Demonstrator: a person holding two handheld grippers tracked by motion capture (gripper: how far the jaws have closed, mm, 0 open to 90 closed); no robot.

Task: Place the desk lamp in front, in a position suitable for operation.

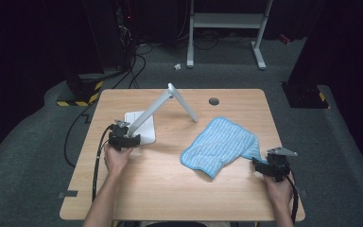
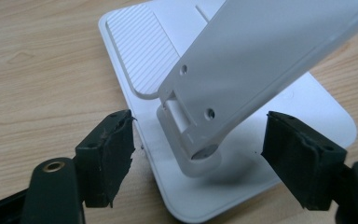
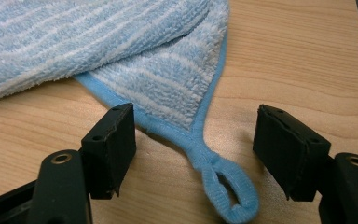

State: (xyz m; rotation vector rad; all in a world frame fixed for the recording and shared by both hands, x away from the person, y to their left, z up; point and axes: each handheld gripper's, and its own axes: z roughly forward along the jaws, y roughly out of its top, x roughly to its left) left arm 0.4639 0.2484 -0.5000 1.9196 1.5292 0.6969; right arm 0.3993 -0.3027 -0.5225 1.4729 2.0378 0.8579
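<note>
While we hold the left gripper [image 2: 198,154] wide apart round the white lamp [image 2: 261,60] hinge w/o contact, our right gripper [image 3: 193,149] gapes over the blue cloth [image 3: 121,51] loop at the table [image 1: 170,189] edge.

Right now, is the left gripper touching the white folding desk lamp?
Apart. In the left gripper view the left gripper stands open around the white folding desk lamp: wood and white base show between each black pad and the lamp's hinge foot.
</note>
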